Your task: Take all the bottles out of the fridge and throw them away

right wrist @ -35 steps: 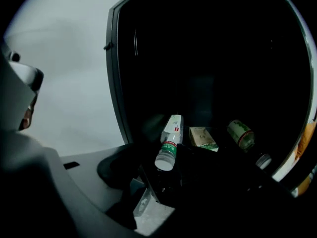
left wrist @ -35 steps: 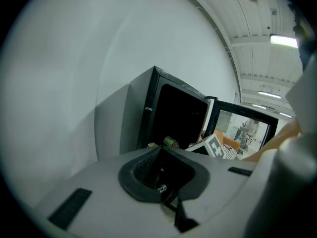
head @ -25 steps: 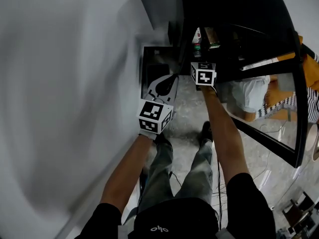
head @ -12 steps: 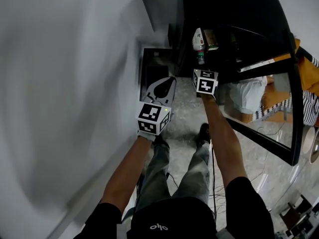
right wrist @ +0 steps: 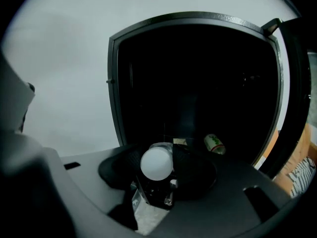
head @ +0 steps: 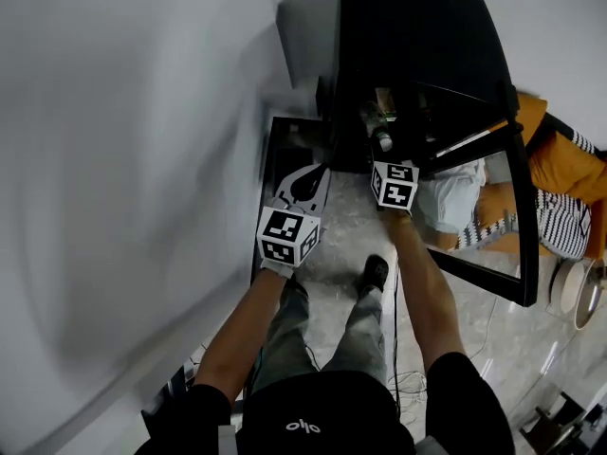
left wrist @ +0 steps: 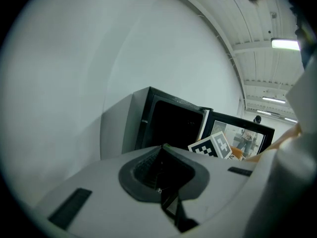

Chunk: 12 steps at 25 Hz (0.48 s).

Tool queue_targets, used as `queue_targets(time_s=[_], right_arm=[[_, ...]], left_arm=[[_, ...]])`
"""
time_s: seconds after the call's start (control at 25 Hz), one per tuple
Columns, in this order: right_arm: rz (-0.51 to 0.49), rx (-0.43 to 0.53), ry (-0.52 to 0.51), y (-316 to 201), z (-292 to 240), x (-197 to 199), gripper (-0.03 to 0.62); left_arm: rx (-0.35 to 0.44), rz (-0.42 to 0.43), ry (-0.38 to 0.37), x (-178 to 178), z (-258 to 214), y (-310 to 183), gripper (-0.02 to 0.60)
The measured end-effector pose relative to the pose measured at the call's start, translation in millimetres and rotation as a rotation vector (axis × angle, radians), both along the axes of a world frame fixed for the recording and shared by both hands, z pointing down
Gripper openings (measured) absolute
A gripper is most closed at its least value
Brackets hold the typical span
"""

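Note:
A clear bottle with a white cap lies between the jaws of my right gripper, which is shut on it. In the head view that bottle points into the mouth of the black fridge, just ahead of the right gripper. Another bottle with a green label lies on the dark fridge floor. My left gripper hangs shut and empty to the left, over the floor. In its own view the left gripper faces the fridge.
The fridge's glass door stands open to the right. A dark open-topped container sits on the floor left of the fridge, against the white wall. A person in orange is beyond the door. Cables lie by my feet.
The right gripper's jaws have closed on the bottle, and it has drawn back from the fridge with it. The bottle has tipped from upright to lying along the jaws. The left gripper has hardly moved.

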State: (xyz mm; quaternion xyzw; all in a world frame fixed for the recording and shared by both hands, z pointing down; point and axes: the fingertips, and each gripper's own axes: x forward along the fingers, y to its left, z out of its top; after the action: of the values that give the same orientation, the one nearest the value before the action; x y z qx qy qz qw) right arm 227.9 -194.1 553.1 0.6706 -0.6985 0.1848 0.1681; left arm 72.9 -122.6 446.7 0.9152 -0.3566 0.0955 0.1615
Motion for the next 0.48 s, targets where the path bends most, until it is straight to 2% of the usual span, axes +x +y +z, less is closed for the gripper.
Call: queue_targets(time_s=[0.48], right_arm=[[-0.099, 0.066, 0.011, 39, -94, 0, 0.195]], left_arm=[[0.058, -0.051, 0.020, 6, -59, 28, 0.003]])
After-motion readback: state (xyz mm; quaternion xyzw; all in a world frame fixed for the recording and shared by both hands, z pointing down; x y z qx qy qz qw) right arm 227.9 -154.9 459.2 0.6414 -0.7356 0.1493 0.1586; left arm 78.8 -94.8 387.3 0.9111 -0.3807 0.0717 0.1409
